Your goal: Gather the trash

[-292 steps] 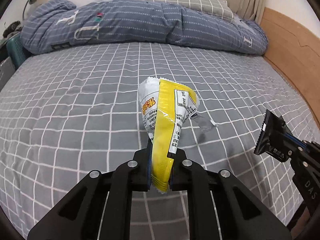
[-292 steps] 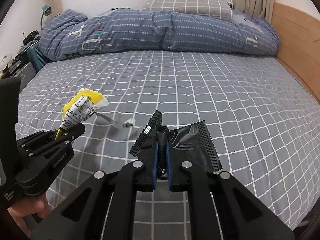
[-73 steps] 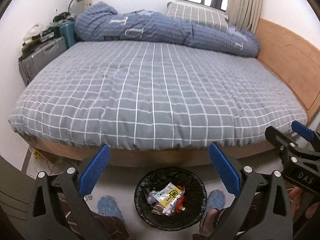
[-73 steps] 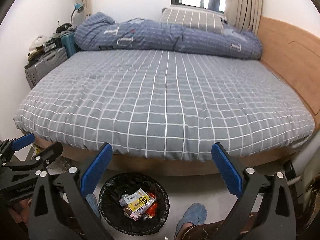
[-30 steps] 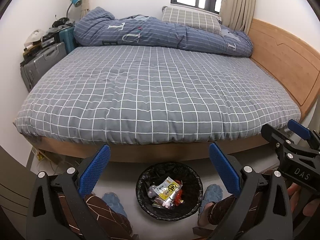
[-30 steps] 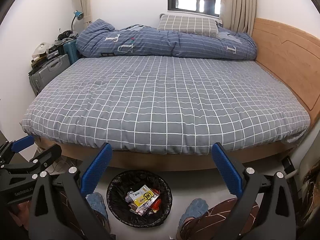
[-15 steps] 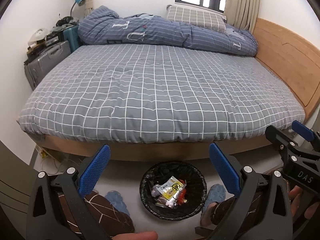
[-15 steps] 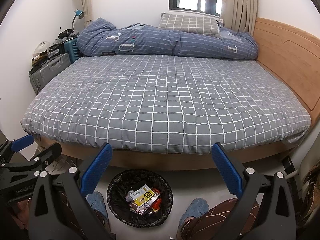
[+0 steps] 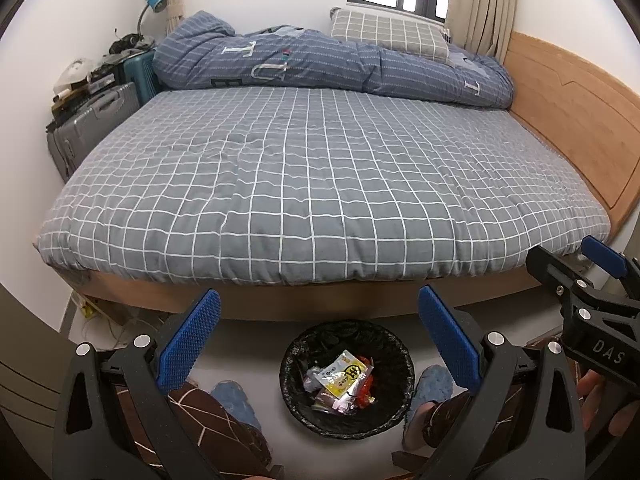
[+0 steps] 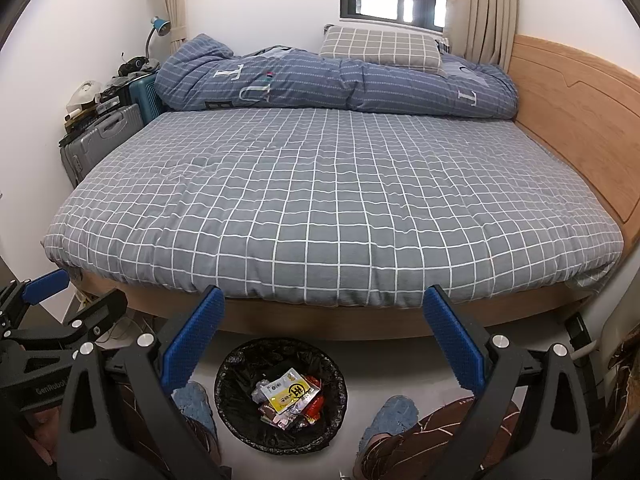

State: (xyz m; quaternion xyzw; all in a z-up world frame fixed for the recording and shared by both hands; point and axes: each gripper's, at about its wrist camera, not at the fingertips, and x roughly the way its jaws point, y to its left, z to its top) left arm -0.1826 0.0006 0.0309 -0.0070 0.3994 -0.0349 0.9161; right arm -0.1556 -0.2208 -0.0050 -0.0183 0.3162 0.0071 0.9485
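A round bin lined with a black bag (image 9: 394, 340) (image 10: 236, 364) stands on the floor at the foot of the bed. Several wrappers lie inside it, a yellow and white packet (image 9: 343, 372) (image 10: 289, 393) on top. My left gripper (image 9: 318, 338) hangs above the bin, wide open and empty. My right gripper (image 10: 323, 336) is also wide open and empty, above and just right of the bin. In the left wrist view the right gripper (image 9: 576, 268) shows at the right edge; in the right wrist view the left gripper (image 10: 76, 292) shows at the left edge.
The bed (image 9: 320, 184) with a grey checked cover fills the middle; a folded blue duvet (image 9: 320, 64) and a pillow (image 9: 388, 32) lie at its far end. Suitcases (image 9: 88, 128) stand at the left wall. A person's slippered feet (image 10: 390, 412) flank the bin.
Both grippers held wrappers 9.7 s ago and now stand open and empty over the bin. Over the last second the views shifted only slightly.
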